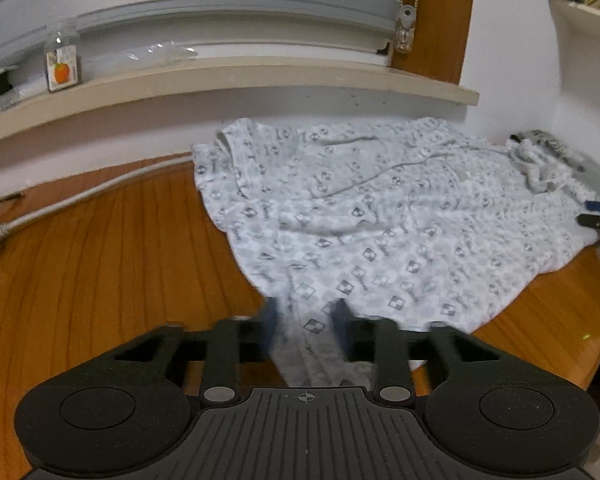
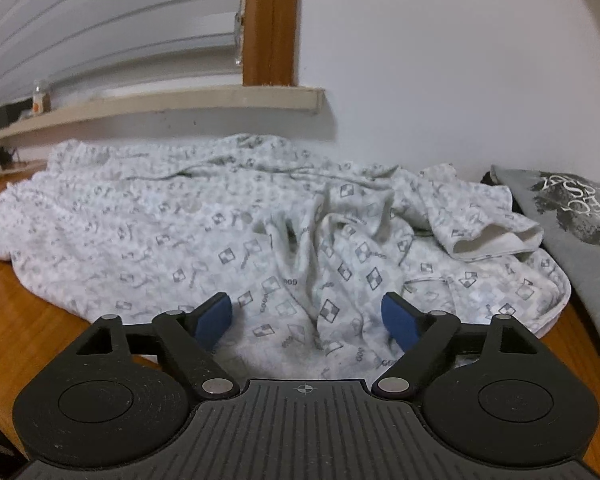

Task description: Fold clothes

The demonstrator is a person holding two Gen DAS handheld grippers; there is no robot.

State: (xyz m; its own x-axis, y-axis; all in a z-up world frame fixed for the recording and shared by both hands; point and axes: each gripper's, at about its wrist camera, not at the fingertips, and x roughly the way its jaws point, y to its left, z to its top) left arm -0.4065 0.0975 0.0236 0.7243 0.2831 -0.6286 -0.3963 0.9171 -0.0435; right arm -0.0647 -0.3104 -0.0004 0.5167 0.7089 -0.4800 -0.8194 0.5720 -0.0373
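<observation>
The left claw (image 1: 306, 326) pinches the patterned garment's (image 1: 380, 216) edge; the right claw (image 2: 308, 316) gapes above it, folding barely begun.

Soft, matt printed cloth: white garment (image 1: 380, 216), rumpled, lying ahead of both tools. Matt black plastic with ribbed base and small bright metal pivot pins: left hand-held gripper (image 1: 306, 326); same on right hand-held gripper (image 2: 308, 316), with blue rubbery-looking pads (image 2: 214, 320). Glossy, grained orange-brown wood: counter (image 1: 100, 264) beneath the cloth. Clear glass or plastic, shiny: jar (image 1: 62, 58) on the matt cream shelf (image 1: 260, 76) beyond. Matt grey cloth with cracked dark print: shirt (image 2: 572, 216) to the right.
</observation>
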